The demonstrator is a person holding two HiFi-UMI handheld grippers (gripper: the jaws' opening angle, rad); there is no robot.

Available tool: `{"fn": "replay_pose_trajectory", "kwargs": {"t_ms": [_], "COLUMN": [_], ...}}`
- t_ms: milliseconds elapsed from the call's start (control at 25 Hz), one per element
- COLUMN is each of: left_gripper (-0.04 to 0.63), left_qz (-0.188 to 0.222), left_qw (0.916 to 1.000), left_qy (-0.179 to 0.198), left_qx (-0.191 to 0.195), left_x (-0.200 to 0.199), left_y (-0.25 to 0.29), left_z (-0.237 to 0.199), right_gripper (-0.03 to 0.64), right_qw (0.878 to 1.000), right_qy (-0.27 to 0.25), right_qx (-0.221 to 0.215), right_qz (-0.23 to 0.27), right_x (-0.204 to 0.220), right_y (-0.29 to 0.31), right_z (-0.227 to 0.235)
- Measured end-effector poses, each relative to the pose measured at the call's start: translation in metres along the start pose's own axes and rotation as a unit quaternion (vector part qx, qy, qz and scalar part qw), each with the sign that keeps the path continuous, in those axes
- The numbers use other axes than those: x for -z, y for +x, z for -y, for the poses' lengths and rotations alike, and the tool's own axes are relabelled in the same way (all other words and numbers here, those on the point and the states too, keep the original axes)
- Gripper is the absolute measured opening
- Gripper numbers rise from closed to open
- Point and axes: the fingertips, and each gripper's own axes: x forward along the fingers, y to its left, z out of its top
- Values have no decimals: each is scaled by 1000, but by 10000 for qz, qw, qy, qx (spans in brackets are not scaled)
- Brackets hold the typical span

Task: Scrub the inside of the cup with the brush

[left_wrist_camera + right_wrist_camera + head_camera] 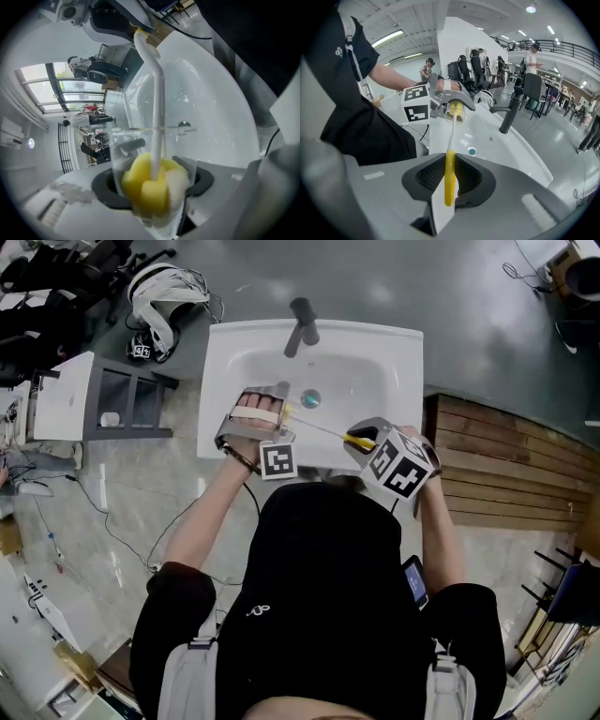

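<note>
Over the white sink (225, 345) my left gripper (279, 412) is shut on a clear cup (154, 154), held on its side between the jaws. The brush's yellow and white sponge head (151, 185) sits deep inside the cup. Its white shaft (158, 89) runs out through the cup's mouth. My right gripper (362, 439) is shut on the brush's yellow handle (449, 180). In the right gripper view the shaft leads up into the cup (454, 113), held by the left gripper (446, 101) next to its marker cube (416, 106).
The dark faucet (302, 326) stands at the sink's back edge, and the drain (310, 398) lies just beyond the cup. A grey shelf unit (131, 404) is left of the sink, wooden slats (506, 465) to its right. Several people (532, 56) stand far off.
</note>
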Motion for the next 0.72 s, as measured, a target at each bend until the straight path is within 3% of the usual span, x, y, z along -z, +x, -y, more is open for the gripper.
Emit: {"fn": "replay_pose_trajectory", "kwargs": {"t_ms": [440, 640, 720], "left_gripper": [268, 268, 268], "left_qz": [32, 94, 156], "left_qw": [9999, 9999, 9998], "left_qy": [-99, -50, -98], "left_qx": [-6, -99, 39], "left_x": [-10, -4, -5], "left_y": [1, 1, 0], "left_z": [-2, -9, -4], "right_gripper": [63, 63, 63], "right_qw": [10000, 9984, 9976], "right_qy": [79, 407, 491], "right_qx": [14, -161, -197], "right_qz": [-32, 357, 454], "right_x": [4, -3, -3], "right_y": [4, -7, -9], "right_z": [2, 3, 2]}}
